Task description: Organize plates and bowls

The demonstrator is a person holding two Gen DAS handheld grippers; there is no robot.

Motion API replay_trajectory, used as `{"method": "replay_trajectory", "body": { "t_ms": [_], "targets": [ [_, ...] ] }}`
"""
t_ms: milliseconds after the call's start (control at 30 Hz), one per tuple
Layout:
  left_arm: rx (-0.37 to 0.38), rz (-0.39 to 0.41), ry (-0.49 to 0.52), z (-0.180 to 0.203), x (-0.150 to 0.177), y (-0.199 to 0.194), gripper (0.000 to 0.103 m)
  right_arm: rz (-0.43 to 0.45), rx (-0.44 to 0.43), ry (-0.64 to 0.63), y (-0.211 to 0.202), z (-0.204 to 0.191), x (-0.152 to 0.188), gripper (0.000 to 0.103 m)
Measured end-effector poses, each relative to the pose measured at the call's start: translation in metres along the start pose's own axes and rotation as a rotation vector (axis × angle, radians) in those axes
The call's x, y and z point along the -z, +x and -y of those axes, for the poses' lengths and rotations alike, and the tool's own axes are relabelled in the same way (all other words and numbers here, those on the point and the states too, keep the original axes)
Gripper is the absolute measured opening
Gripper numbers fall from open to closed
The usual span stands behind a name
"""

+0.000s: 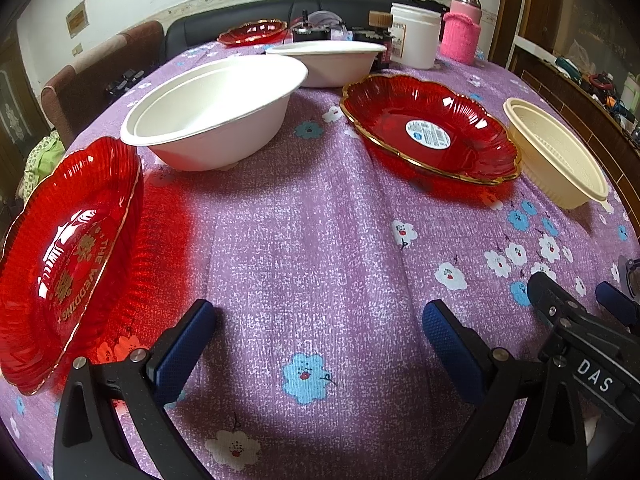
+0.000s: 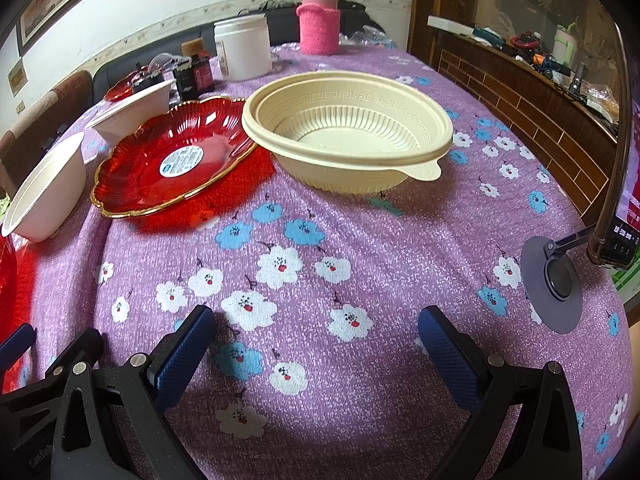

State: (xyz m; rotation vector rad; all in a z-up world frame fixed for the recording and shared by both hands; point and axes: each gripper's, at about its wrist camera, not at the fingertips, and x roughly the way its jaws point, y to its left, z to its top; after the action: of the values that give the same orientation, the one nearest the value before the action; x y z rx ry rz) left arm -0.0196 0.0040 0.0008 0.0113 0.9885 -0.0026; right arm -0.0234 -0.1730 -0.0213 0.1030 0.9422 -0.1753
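Note:
My left gripper [image 1: 320, 336] is open above the purple flowered cloth, nothing between its fingers. A red "wedding" plate [image 1: 68, 260] lies just to its left. Farther off stand a white bowl [image 1: 216, 112], a second white bowl [image 1: 328, 62], a red gold-rimmed plate with a sticker [image 1: 430, 130], a cream bowl [image 1: 556, 152] and a small red plate [image 1: 254, 32]. My right gripper [image 2: 316, 340] is open and holds nothing. Ahead of it sit the cream bowl [image 2: 348, 132] and, beside it on the left, the stickered red plate [image 2: 176, 160]. Two white bowls [image 2: 48, 188] [image 2: 136, 108] stand at the left.
At the table's far end stand a white jar [image 1: 414, 34], a pink-sleeved flask [image 1: 462, 28] and dark bottles [image 2: 196, 68]. A phone on a round-based stand [image 2: 554, 284] is at the right edge. A wooden cabinet [image 2: 520, 92] runs along the right; a sofa lies behind.

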Motion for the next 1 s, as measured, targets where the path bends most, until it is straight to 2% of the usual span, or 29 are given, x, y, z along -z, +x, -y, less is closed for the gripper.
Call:
{"method": "replay_trajectory", "body": {
  "t_ms": [100, 300, 500, 600, 800, 933, 1000],
  "targets": [
    [0.0, -0.022, 0.002, 0.0, 0.003, -0.003, 0.103, -0.045, -0.01, -0.021, 0.002, 0.002, -0.002, 0.102],
    [0.024, -0.066, 0.02, 0.001, 0.016, -0.013, 0.103, -0.032, -0.028, -0.054, -0.004, 0.001, 0.007, 0.102],
    [0.152, -0.06, -0.03, -0.006, 0.036, -0.038, 0.103, -0.017, -0.026, -0.034, -0.02, 0.008, 0.023, 0.102],
    [0.182, -0.001, -0.045, -0.014, 0.043, -0.061, 0.103, 0.028, -0.039, -0.013, -0.035, 0.013, 0.028, 0.102],
    [0.18, 0.187, -0.032, -0.034, 0.056, -0.124, 0.103, 0.123, -0.04, -0.013, -0.065, 0.013, 0.032, 0.102],
    [0.141, 0.33, -0.029, -0.053, 0.067, -0.164, 0.103, 0.275, -0.095, -0.01, -0.103, 0.008, 0.036, 0.102],
    [0.085, 0.402, -0.024, -0.061, 0.073, -0.179, 0.103, 0.359, -0.113, -0.012, -0.122, 0.004, 0.04, 0.102]
  ]
}}
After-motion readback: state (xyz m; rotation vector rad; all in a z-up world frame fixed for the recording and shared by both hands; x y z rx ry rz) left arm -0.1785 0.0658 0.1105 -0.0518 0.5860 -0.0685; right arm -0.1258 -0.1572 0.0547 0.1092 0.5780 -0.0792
